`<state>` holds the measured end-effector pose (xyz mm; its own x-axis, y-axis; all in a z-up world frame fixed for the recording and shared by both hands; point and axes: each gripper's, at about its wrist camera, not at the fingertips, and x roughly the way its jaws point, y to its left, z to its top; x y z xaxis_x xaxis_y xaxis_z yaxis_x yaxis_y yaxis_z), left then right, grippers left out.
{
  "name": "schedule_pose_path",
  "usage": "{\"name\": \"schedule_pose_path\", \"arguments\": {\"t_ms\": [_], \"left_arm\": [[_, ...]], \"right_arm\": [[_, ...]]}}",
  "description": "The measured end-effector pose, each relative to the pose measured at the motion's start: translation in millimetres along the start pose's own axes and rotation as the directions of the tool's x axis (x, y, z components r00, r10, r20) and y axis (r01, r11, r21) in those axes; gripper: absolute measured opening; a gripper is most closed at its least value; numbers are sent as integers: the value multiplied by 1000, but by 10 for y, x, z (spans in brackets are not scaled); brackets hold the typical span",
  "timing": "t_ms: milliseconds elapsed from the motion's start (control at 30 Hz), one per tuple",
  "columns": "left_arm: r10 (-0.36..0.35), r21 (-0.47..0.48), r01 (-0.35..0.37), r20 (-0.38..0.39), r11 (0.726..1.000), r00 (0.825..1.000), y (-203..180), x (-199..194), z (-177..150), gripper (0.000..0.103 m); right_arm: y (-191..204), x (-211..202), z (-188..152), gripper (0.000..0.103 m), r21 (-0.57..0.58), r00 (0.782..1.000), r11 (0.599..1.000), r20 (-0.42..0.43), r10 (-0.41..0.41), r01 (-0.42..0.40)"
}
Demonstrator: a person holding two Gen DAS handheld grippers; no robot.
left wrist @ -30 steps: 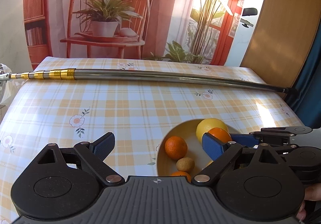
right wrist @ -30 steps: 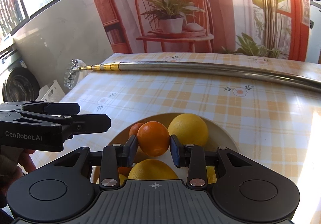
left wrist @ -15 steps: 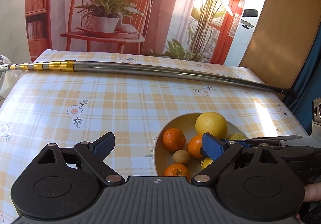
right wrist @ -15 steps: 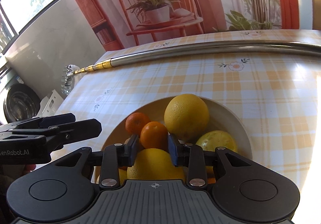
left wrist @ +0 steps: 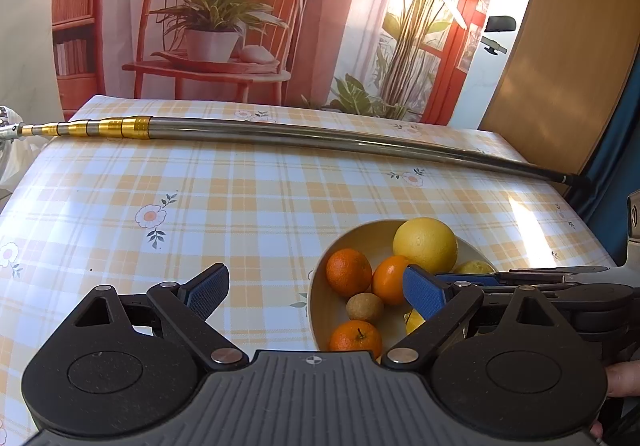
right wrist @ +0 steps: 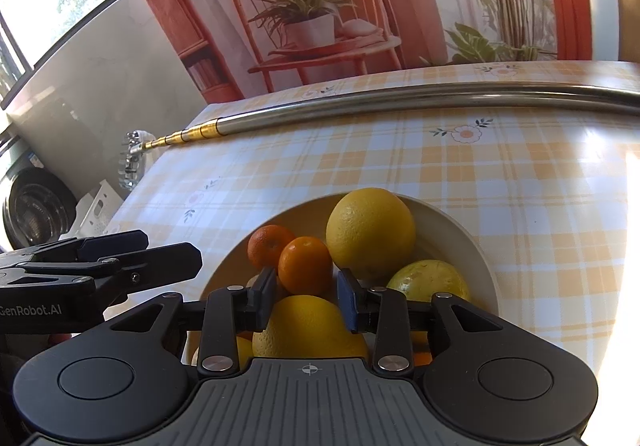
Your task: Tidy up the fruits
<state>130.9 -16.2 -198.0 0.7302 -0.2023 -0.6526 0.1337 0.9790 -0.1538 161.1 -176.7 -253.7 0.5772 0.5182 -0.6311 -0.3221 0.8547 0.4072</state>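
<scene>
A cream bowl (left wrist: 316, 310) (right wrist: 480, 254) of fruit stands on the checked tablecloth. It holds a big yellow citrus (left wrist: 425, 245) (right wrist: 370, 232), two oranges, a small brown fruit (left wrist: 364, 307), a stemmed mandarin (left wrist: 356, 338) and a yellow-green fruit (right wrist: 428, 280). My right gripper (right wrist: 306, 286) hovers low over the bowl. A small orange (right wrist: 305, 265) (left wrist: 388, 280) rests on the other fruit between its fingertips, with a thin gap on each side. My left gripper (left wrist: 318, 286) is wide open and empty at the bowl's left rim.
A long metal telescopic pole (left wrist: 320, 136) (right wrist: 400, 100) with a gold end lies across the far side of the table. A printed backdrop hangs behind it. The table drops off at the left, where a washing machine (right wrist: 36, 206) stands. A wooden board (left wrist: 560, 66) rises at the right.
My right gripper came down with the small orange from above the bowl onto the fruit pile. The orange now sits lower and further out past the fingertips. The left gripper stayed open.
</scene>
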Motion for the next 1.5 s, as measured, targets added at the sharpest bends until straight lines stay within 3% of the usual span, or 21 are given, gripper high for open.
{"name": "schedule_pose_path", "arguments": {"t_ms": [367,667,767,967,1033,1133,1367,1500], "left_arm": [[-11,15,10,35,1000,999,-40,-104,3,95],[-71,23,70,70,997,995,-89,-278,-32,96],[-64,19,63,85,998,994,-90,-330,-44,96],[-63,-2,63,122,998,991,-50,-455,-48,96],[-48,0,49,135,999,990,-42,-498,-32,96],[-29,16,27,165,1000,986,-39,-580,38,96],[-14,85,-8,260,996,966,-133,-875,317,96],[-11,105,-23,310,994,951,-202,-1083,515,96]], "right_arm": [[103,-150,41,32,-44,999,998,30,-43,44],[254,-411,83,34,-112,987,985,101,-123,134],[264,-484,63,42,-122,980,978,120,-158,172],[248,-615,41,67,-114,969,970,150,-197,215],[252,-671,56,85,-112,965,968,159,-207,226],[272,-768,116,102,-118,957,962,181,-225,248],[292,-1130,428,103,-80,942,961,232,-241,266],[364,-1398,613,103,-66,923,956,288,-256,286]]}}
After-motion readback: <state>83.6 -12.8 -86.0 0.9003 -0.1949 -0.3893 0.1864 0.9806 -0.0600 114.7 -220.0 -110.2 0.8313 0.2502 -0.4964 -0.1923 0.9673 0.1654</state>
